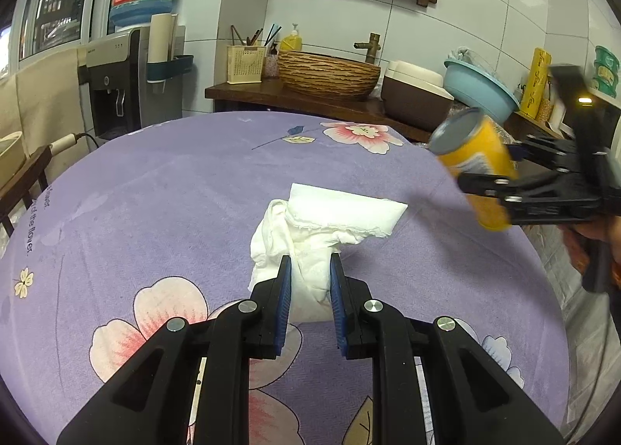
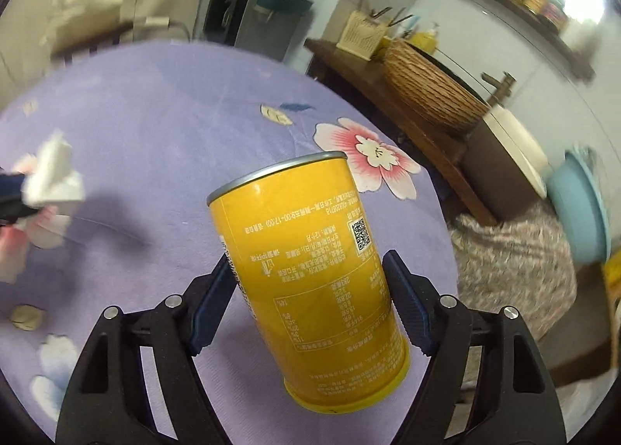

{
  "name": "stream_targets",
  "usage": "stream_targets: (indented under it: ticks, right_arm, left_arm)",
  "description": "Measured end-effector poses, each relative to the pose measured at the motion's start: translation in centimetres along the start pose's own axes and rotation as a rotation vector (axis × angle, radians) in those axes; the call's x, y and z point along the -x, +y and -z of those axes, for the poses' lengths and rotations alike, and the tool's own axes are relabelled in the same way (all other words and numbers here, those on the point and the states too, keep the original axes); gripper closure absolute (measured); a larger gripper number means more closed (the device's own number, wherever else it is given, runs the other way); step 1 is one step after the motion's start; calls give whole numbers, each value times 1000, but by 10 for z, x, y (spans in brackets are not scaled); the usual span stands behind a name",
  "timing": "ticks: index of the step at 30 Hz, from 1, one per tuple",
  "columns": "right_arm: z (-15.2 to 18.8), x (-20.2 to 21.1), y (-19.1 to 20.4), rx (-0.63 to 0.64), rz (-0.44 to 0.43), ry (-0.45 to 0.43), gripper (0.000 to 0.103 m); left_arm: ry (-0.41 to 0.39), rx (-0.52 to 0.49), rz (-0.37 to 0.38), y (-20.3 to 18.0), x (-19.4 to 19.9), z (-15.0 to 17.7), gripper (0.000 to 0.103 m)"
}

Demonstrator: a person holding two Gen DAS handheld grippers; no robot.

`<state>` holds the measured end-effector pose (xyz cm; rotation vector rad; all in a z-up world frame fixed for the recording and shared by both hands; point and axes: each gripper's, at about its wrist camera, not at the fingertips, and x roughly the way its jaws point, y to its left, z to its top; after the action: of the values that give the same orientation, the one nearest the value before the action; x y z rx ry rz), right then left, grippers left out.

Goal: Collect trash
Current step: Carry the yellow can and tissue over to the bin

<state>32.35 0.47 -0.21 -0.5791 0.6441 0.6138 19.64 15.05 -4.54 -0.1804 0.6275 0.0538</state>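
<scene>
A crumpled white tissue (image 1: 341,208) hangs just above the purple flowered tablecloth (image 1: 155,193), with my left gripper (image 1: 310,258) shut on its near end. In the right wrist view the tissue (image 2: 54,177) appears blurred at the far left. My right gripper (image 2: 307,258) is shut on a yellow can (image 2: 295,212) with a grey metal rim, which it holds tilted above the table's right side. The left wrist view shows that can (image 1: 473,150) and the right gripper (image 1: 500,169) at the right edge, with a hand behind them.
Behind the table runs a wooden counter with a woven basin (image 1: 330,72), a brown box with a white lid (image 1: 415,96) and a blue plastic bowl (image 1: 477,84). A water dispenser (image 1: 116,88) stands at the back left. Patterned cloth (image 2: 512,251) lies off the table's right side.
</scene>
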Motion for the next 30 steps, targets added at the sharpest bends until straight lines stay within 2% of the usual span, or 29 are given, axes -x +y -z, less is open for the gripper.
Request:
stream_targets:
  ticks: [2, 9, 18, 22, 25, 30]
  right_arm:
    - [14, 28, -3, -66, -46, -49, 28]
    - [67, 107, 1, -176, -74, -176, 28]
    - [152, 161, 6, -295, -23, -241, 28]
    - [187, 176, 3, -343, 31, -249, 27]
    - [204, 182, -3, -390, 35, -259, 27]
    - [233, 191, -11, -460, 90, -285, 27]
  left_arm:
    - [-3, -8, -1, -2, 0, 1, 84]
    - [6, -30, -3, -7, -6, 4, 84]
    - [15, -57, 8, -19, -6, 3, 84]
    - [-2, -105, 50, -49, 12, 2, 84]
    - [-1, -134, 91, -78, 21, 8, 84]
    - [-3, -193, 171, -129, 33, 18, 84]
